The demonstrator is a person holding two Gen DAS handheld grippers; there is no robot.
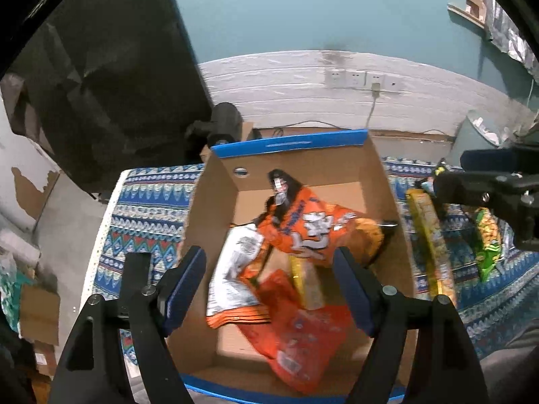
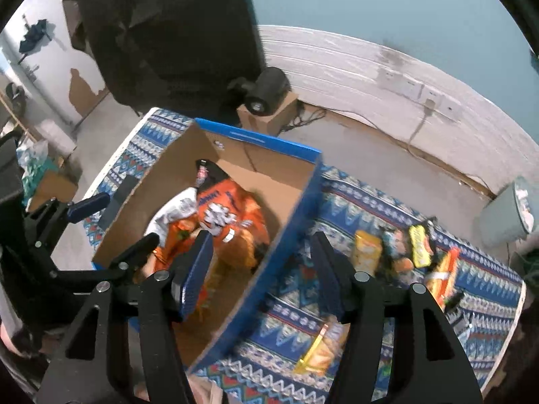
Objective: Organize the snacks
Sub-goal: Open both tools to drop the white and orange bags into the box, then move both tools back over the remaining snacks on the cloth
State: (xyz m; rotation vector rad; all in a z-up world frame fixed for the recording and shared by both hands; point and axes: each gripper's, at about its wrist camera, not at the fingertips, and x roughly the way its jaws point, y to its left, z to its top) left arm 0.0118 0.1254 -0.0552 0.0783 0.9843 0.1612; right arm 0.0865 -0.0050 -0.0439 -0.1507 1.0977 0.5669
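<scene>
While both claws hang over the patterned cloth [image 2: 293,306], the left gripper [image 1: 269,286] sits spread wide above the open cardboard box [image 1: 215,202], its blue pads apart with nothing pinched between them. Below it, inside the box, lie a white packet [image 1: 232,269], a large orange snack bag [image 1: 303,232] with a dark top, a red-orange packet [image 1: 303,340] nearest the camera, and a narrow yellow one [image 1: 303,279] partly tucked under the orange bag. Further right, outside the box wall, a long yellow packet [image 1: 431,245] and a green bag [image 1: 488,245] rest on the cloth. The right gripper [image 2: 262,269] straddles the box's blue-edged right wall [image 2: 286,235], jaws parted and empty, one pad over the box interior and the other over the cloth. Beside it on the cloth lie a yellow-orange packet [image 2: 320,346] near the camera, a yellow pouch [image 2: 367,249], a small yellow bar [image 2: 419,245], and an orange packet [image 2: 444,276] toward the table's right end.
</scene>
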